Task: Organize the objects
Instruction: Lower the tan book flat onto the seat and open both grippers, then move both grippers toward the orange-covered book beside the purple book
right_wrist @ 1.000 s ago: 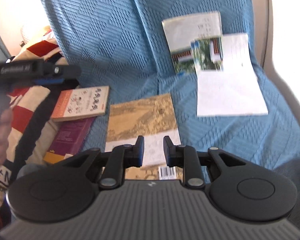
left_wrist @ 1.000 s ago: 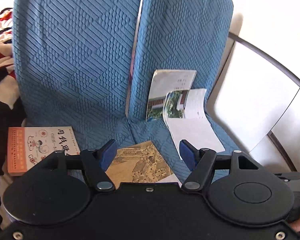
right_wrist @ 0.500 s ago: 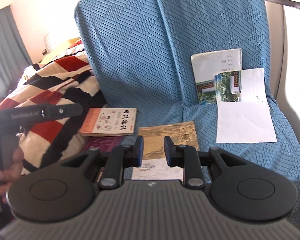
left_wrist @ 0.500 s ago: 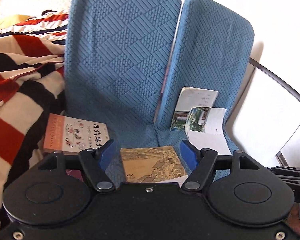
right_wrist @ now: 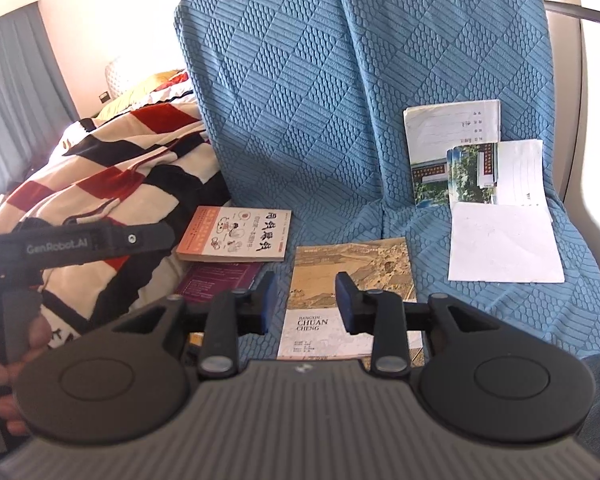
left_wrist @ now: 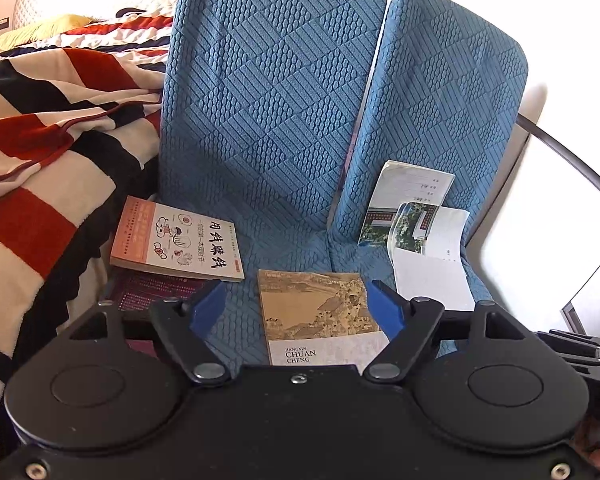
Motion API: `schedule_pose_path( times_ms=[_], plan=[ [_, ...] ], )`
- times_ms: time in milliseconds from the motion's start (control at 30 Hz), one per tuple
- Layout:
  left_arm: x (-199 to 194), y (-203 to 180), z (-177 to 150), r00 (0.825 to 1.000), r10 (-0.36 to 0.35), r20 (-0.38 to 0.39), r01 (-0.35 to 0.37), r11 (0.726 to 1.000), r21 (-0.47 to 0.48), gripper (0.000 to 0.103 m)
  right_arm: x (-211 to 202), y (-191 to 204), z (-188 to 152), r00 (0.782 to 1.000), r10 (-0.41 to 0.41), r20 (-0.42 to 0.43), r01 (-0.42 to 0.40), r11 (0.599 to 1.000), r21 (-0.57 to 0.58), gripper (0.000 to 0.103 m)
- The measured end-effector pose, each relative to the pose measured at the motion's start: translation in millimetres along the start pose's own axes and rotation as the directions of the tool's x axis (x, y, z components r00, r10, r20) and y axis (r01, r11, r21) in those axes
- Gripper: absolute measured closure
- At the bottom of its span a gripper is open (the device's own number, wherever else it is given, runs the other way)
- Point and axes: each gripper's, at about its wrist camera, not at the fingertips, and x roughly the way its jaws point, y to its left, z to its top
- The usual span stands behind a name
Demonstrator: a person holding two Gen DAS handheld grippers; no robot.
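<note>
Left wrist view: my left gripper (left_wrist: 296, 306) hangs above the seat of the blue quilted-fabric armchair (left_wrist: 276, 120), jaws spread wide, just been opening, nothing between the blue pads (left_wrist: 208, 312). Straight ahead lies the tan paperback with the landscape-painting cover (left_wrist: 320, 312), flat on the cushion. Left of it, the orange-and-white paperback with black characters (left_wrist: 176, 240) sits on top of a dark maroon book (left_wrist: 152, 294). At the back right, a pale booklet with a garden photo (left_wrist: 404, 204) leans on the backrest, with a second photo booklet and its loose white sheet (left_wrist: 432, 256) in front of it. A red, black and cream striped blanket (left_wrist: 48, 128) crowds the left edge.

Right wrist view: my right gripper (right_wrist: 306, 306) hovers over the same tan paperback (right_wrist: 352, 276), jaws partly apart, also just opening, holding nothing. My left hand's tool (right_wrist: 84, 240) shows at the left, over the blanket.

Risks, as I judge them: all 5 items are still scattered.
- The tan paperback lies flat; pads may only catch the cover and fan it open.
- Both grippers aim at 1 book; they could collide.
- The orange paperback could slide off the maroon one if nudged.
- The leaning booklet could topple, and the white sheet crease, if pinched carelessly.
</note>
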Motion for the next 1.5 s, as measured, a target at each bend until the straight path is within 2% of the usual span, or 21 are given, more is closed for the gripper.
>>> schedule_pose_path(
  times_ms=[67, 100, 167, 233, 400, 567, 833, 1500],
  plan=[
    [1, 0, 0, 1.000, 0.008, 0.000, -0.008, 1.000, -0.003, 0.021, 2, -1, -1, 1.000, -0.006, -0.004, 0.006, 1.000, -0.003, 0.066],
    [1, 1, 0, 1.000, 0.014, -0.002, -0.014, 1.000, -0.007, 0.016, 4, -1, 0, 1.000, -0.011, -0.006, 0.011, 1.000, -0.003, 0.062],
    [2, 2, -1, 1.000, 0.020, -0.005, -0.020, 1.000, -0.015, 0.008, 6, -3, 0, 1.000, -0.030, 0.002, 0.030, 1.000, -0.002, 0.025],
    [4, 5, -2, 1.000, 0.027, -0.002, -0.027, 0.999, -0.021, 0.000, 8, -4, 0, 0.998, -0.055, 0.027, 0.055, 0.998, -0.013, 0.008],
    [9, 13, -3, 0.998, 0.058, -0.014, -0.059, 0.997, -0.043, 0.000, 25, -8, 5, 0.992, -0.124, 0.002, 0.124, 0.992, -0.025, 0.008],
    [13, 25, -4, 0.997, 0.077, -0.019, -0.078, 0.995, -0.064, 0.000, 32, -4, 9, 0.990, -0.143, 0.009, 0.143, 0.989, -0.029, 0.008],
    [17, 31, -1, 0.996, 0.088, -0.021, -0.089, 0.995, -0.054, 0.000, 43, 1, 14, 0.992, -0.127, 0.004, 0.127, 0.991, -0.036, 0.008],
    [41, 62, 6, 0.992, 0.121, -0.048, -0.125, 0.987, -0.105, 0.000, 80, 20, 22, 0.996, -0.081, -0.032, 0.078, 0.994, -0.076, 0.008]
  ],
)
